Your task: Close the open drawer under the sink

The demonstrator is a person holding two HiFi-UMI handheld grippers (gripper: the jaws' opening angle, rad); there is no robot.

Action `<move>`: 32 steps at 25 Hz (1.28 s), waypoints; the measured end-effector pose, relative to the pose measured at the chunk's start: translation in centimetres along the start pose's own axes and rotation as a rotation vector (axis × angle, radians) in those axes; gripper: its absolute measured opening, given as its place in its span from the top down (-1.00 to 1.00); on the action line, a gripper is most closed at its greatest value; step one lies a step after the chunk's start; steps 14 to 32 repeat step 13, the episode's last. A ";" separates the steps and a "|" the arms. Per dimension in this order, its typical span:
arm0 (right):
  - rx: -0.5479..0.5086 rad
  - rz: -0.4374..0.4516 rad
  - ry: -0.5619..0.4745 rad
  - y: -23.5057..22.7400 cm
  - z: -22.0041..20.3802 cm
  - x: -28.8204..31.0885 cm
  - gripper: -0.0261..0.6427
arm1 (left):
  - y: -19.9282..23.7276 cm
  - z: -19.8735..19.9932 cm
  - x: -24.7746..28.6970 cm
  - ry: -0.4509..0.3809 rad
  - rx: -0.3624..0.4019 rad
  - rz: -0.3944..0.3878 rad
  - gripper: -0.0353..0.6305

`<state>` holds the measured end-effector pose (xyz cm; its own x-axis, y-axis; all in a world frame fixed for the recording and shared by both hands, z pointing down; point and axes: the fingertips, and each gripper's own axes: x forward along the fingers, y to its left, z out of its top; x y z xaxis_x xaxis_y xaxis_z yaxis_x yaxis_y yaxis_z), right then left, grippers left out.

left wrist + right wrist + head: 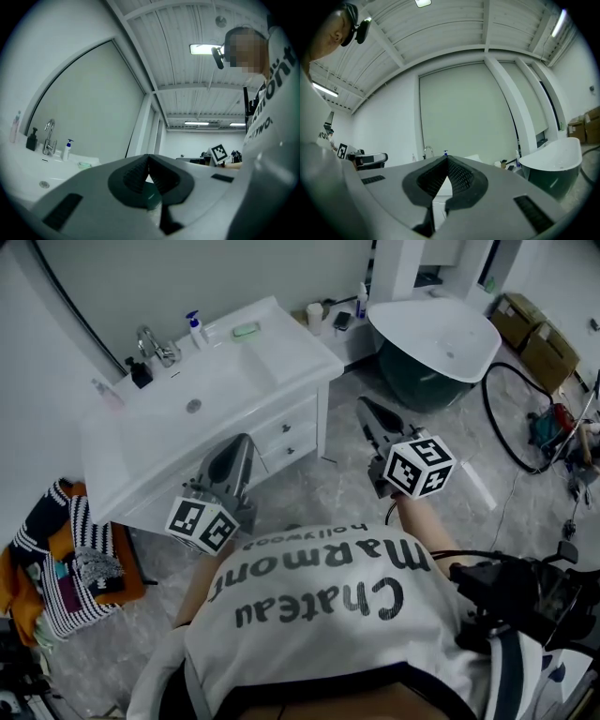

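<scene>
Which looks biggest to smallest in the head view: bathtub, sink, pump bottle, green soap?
1. sink, nearest the camera
2. bathtub, farther off, so unsure
3. pump bottle
4. green soap, nearly alike

Bright ceiling light [206, 48] — soft shadows, fisheye-dark corners

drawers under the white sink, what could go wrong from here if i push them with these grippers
The left gripper, shut and empty, hangs close to the white sink counter's front edge; a careless swing could knock it. A hard shove on the white drawers might topple the blue-topped pump bottle beside the tap. The black cable loop lying at the right could trip a sidestep.
</scene>
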<state>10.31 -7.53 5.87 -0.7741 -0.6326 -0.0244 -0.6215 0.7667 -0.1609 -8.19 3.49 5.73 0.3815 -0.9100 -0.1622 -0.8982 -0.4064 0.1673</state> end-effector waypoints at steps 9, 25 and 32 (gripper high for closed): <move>0.003 -0.006 0.004 -0.4 -0.2 -0.7 0.89 | -0.5 -0.3 -0.7 0.000 0.007 0.019 0.87; 0.011 -0.005 -0.001 -0.6 0.1 -0.7 0.89 | -0.6 -0.1 -0.7 0.001 0.009 0.030 0.87; 0.011 -0.005 -0.001 -0.6 0.1 -0.7 0.89 | -0.6 -0.1 -0.7 0.001 0.009 0.030 0.87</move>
